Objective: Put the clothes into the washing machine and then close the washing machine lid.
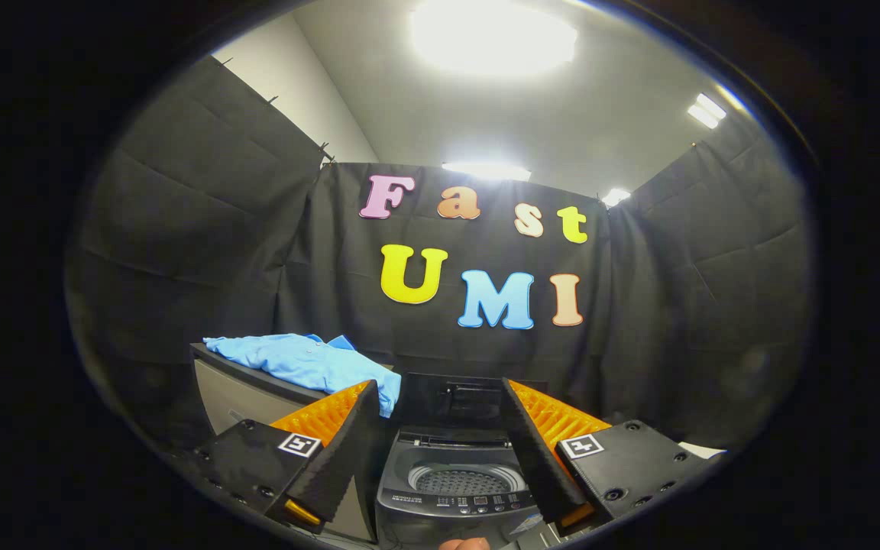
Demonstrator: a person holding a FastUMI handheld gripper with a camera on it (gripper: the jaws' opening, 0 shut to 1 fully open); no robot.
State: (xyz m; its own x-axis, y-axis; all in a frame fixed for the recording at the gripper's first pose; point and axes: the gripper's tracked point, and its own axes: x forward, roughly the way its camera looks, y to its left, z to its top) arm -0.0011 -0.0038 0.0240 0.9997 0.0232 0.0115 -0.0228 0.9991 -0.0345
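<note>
Currently the gripper [440,405] hangs released, fingers spread wide and holding nothing, framing the washing machine [451,489] just ahead between them. Its lid [451,401] stands raised at the back, leaving the drum [464,481] exposed for loading. A blue garment [310,363] lies heaped on the grey cabinet [237,389] beside the machine, beyond the left finger, within easy reach for pickup.

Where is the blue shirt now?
The blue shirt lies on a grey cabinet beside the open washing machine, beyond the open tongs.
</note>
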